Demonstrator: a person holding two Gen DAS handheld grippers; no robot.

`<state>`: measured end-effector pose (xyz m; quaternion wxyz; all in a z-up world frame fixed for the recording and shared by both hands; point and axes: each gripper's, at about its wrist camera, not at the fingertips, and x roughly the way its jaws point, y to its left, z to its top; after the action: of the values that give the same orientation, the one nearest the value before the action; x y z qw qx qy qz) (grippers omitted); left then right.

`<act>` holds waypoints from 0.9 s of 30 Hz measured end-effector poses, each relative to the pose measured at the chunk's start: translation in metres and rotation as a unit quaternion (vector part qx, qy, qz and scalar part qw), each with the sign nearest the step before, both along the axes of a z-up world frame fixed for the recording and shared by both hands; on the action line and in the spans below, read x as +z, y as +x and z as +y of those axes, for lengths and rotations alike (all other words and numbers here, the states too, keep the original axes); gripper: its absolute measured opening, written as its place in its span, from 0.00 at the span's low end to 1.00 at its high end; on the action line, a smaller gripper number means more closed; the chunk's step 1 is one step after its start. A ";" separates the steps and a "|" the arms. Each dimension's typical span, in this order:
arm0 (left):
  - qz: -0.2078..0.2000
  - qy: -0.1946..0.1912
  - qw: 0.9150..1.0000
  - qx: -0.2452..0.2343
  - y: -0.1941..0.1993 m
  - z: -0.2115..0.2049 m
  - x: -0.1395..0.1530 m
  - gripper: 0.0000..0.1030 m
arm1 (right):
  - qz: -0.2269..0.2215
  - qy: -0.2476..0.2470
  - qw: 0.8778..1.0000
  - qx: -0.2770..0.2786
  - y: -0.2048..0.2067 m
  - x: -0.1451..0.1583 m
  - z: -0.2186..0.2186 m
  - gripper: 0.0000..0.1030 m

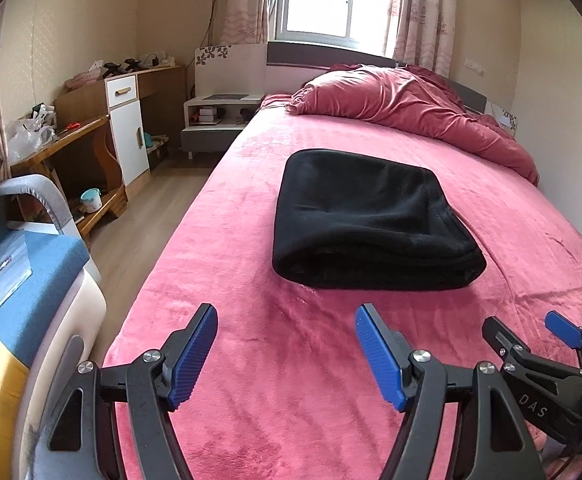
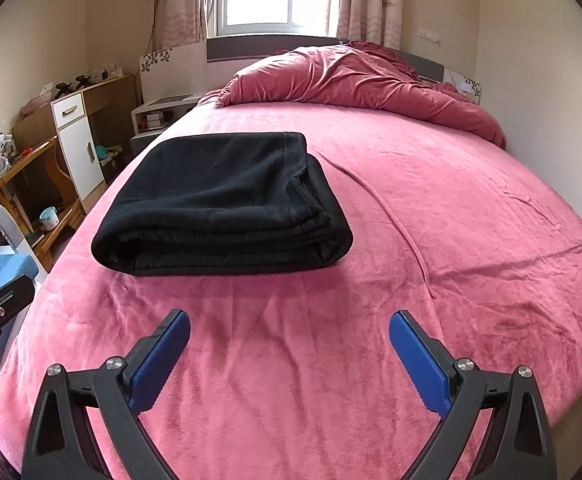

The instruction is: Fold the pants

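- The person holding the tools is out of both frames, and the rear of each claw is cut off by the bottom edge.
- The left claw (image 1: 286,318) stands wide with nothing between its blue pads, hovering over the bed (image 1: 219,272) short of the pants (image 1: 371,220).
- The right claw (image 2: 289,324) is likewise wide and empty; the left wrist view catches it at 4 o'clock, partly cropped by the frame edge.
- The pants, black and folded into a thick rectangle, lie on the pink bed cover, at 12 o'clock from the left claw and 11 o'clock from the right.
- Only the right wrist view shows the stacked layer edges on the bundle's right side; only the left shows the blue chair (image 1: 23,264) at 9 o'clock.
- A rumpled red duvet (image 2: 351,84) is heaped at the headboard under the curtained window (image 1: 331,0); a wooden worktop (image 1: 67,136) with small clutter, hard to make out, lines the left wall.
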<state>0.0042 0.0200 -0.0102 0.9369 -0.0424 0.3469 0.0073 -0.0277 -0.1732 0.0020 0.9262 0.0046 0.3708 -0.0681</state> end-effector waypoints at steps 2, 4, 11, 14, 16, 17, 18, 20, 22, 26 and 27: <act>-0.004 -0.001 1.000 0.003 -0.001 0.001 0.001 0.71 | 0.003 0.004 1.000 0.003 0.000 -0.001 0.000 0.98; -0.004 0.002 1.000 0.007 -0.001 0.002 0.001 0.71 | 0.004 0.003 1.000 0.004 0.000 -0.001 0.000 0.98; 0.000 0.020 1.000 0.016 -0.001 0.001 -0.003 0.71 | 0.003 0.000 1.000 0.003 -0.001 -0.002 0.001 0.97; 0.001 0.023 1.000 0.017 0.000 0.001 -0.003 0.71 | 0.002 0.001 1.000 0.003 -0.001 -0.001 0.001 0.98; 0.003 0.020 1.000 0.019 0.001 0.001 -0.004 0.71 | 0.002 -0.001 1.000 0.004 -0.001 -0.001 0.002 0.98; 0.005 0.019 1.000 0.020 0.001 0.002 -0.004 0.71 | 0.001 -0.002 1.000 0.005 -0.001 -0.001 0.002 0.98; 0.006 0.018 1.000 0.021 0.001 0.002 -0.005 0.71 | 0.001 -0.003 1.000 0.005 -0.001 -0.001 0.002 0.98; 0.007 0.016 1.000 0.023 0.001 0.003 -0.005 0.71 | 0.000 -0.005 1.000 0.006 -0.001 -0.001 0.004 0.98; 0.007 0.016 1.000 0.022 0.000 0.003 -0.004 0.71 | 0.000 -0.006 1.000 0.007 -0.002 -0.001 0.004 0.98; 0.006 0.017 1.000 0.021 0.000 0.003 -0.004 0.71 | 0.000 -0.006 1.000 0.008 -0.002 -0.002 0.005 0.98; 0.005 0.017 1.000 0.022 0.000 0.003 -0.004 0.71 | 0.001 -0.006 1.000 0.008 -0.002 -0.002 0.005 0.98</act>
<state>0.0040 0.0227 -0.0143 0.9354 -0.0340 0.3503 0.0342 -0.0295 -0.1683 0.0003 0.9265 -0.0036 0.3709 -0.0627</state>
